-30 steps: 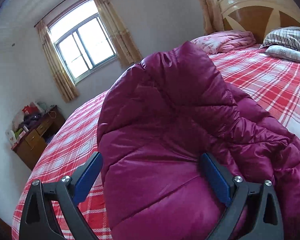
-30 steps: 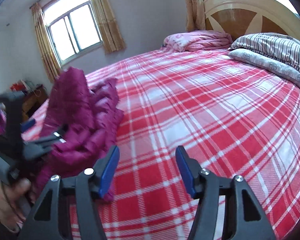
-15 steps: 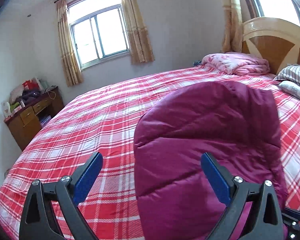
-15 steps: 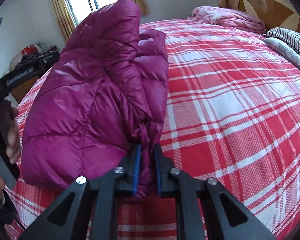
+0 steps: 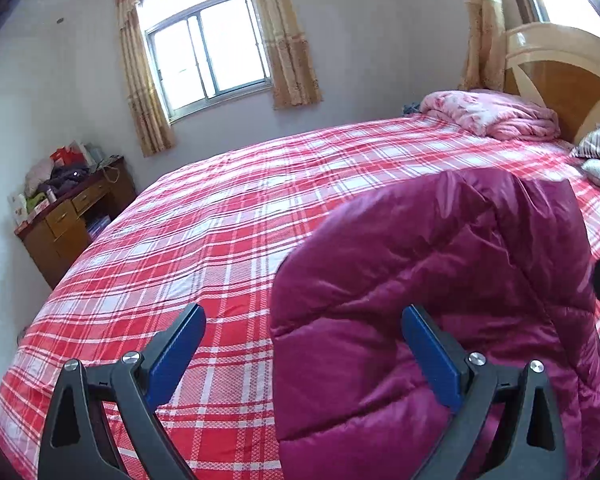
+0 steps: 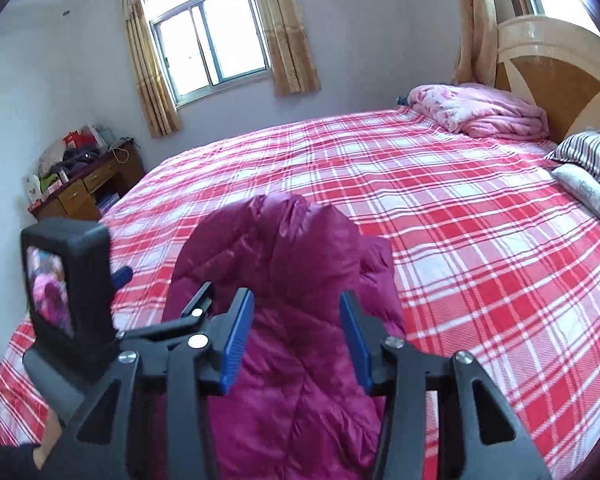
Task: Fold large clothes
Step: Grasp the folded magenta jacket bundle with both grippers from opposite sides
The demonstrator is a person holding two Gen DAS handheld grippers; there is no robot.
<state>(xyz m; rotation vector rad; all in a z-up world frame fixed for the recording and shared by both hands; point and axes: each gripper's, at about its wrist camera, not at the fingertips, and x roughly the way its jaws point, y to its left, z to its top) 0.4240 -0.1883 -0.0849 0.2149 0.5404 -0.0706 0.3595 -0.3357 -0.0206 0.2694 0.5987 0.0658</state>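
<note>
A magenta puffer jacket lies folded in a bundle on the red plaid bed, near its front edge. My left gripper is open, just above the bundle's left edge; its right finger is over the fabric. In the right wrist view the jacket lies straight ahead. My right gripper is open with its blue pads on either side of the bundle's near end, not pinching it. The left gripper's body and camera show at the left of that view, beside the jacket.
A pink quilt and striped pillows lie by the wooden headboard at the far right. A cluttered wooden desk stands off the bed's far left corner under the curtained window.
My right gripper was shut on the jacket's edge half a second ago; now it has let go and stands open. The jacket has settled lower on the bed. My left gripper stayed open.
</note>
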